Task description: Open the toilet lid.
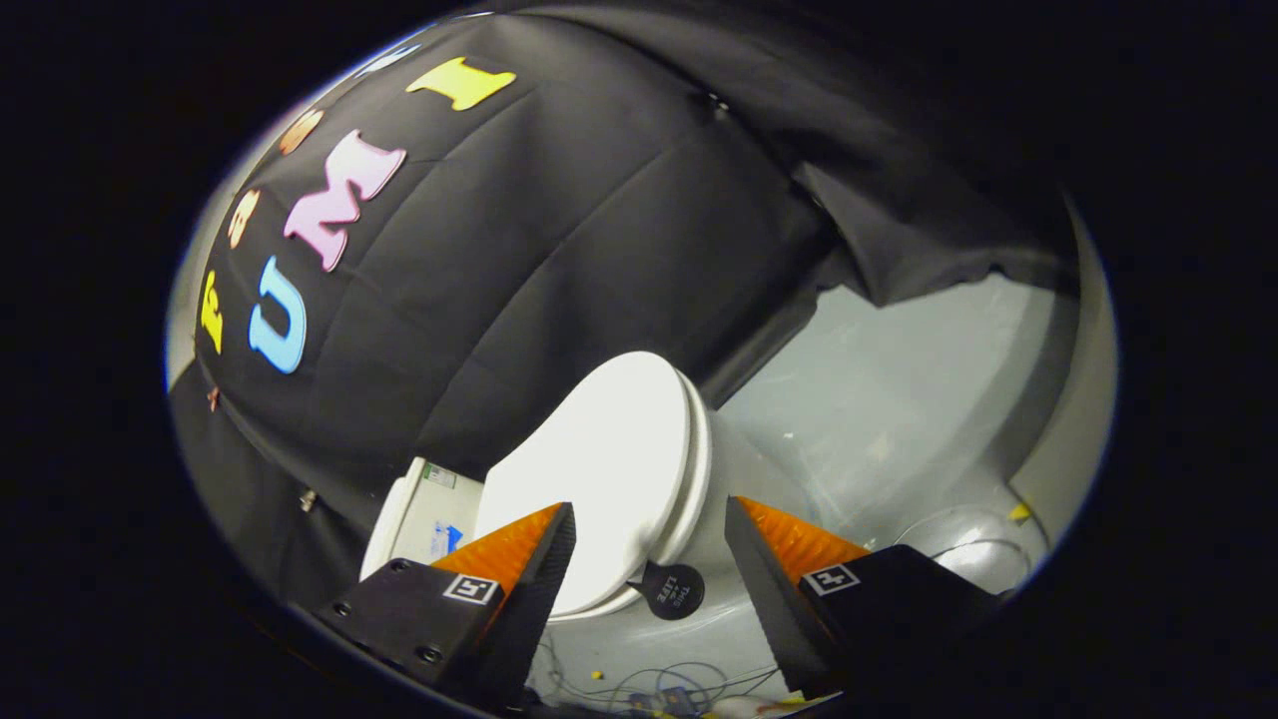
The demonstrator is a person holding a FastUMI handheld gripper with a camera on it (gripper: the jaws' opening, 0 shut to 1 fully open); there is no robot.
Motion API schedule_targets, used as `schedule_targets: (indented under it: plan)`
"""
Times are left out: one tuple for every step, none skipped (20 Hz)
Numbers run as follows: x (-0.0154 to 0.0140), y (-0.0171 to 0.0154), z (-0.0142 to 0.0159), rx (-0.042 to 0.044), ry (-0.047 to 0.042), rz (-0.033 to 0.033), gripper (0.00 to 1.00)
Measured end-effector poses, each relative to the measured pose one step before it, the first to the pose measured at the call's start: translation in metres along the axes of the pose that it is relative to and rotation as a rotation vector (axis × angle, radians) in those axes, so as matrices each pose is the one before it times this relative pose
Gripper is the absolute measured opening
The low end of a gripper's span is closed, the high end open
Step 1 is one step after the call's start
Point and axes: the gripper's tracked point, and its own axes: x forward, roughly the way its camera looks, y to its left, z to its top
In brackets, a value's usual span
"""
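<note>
The white toilet lid [609,459], still closed on the bowl, lies just ahead of the gripper [649,554], its long axis running away between the wide-apart, empty fingers, its small dark pull tab [671,589] nearest the gap.

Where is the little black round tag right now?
In the gripper view, the black tag hangs from the front rim of the closed toilet lid, between the open tool's fingers.
</note>
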Motion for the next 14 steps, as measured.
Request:
schedule_targets:
  plan:
    - [-0.001, -0.00266, -0.00717, 0.03937, 0.01115, 0.01321, 0.93]
    - [-0.00111, -0.00066, -0.00718, 0.03828, 0.01172, 0.02058, 0.91]
    - [-0.00137, -0.00021, -0.00959, 0.04553, 0.01417, 0.02337, 0.9]
    - [-0.00017, -0.00286, -0.00499, 0.03164, 0.00593, 0.01213, 0.91]
    - [0.00423, -0.00755, -0.00462, 0.02171, 0.00565, -0.00242, 0.91]
    - [0.00037, -0.00506, -0.00324, 0.02164, 0.00436, 0.00001, 0.75]
    - [0.00035, -0.0014, -0.00259, 0.02757, 0.00721, 0.00422, 0.74]
    - [0.00155, -0.00072, -0.00169, 0.0227, 0.01442, 0.01034, 0.74]
    - [0.00189, -0.00038, -0.00093, 0.01536, 0.00864, 0.00279, 0.74]
    - [0.00042, -0.00543, 0.00136, 0.01064, -0.00375, -0.01584, 0.63]
    - [0.00471, -0.00008, 0.0035, 0.0171, -0.00717, 0.01043, 0.53]
    - [0.00124, -0.00017, -0.00015, 0.02295, 0.00349, 0.00102, 0.42]
    - [-0.00146, 0.00273, -0.00133, 0.02123, 0.00664, 0.01701, 0.42]
    - [0.00177, 0.00011, -0.00485, 0.00707, 0.01525, 0.00069, 0.42]
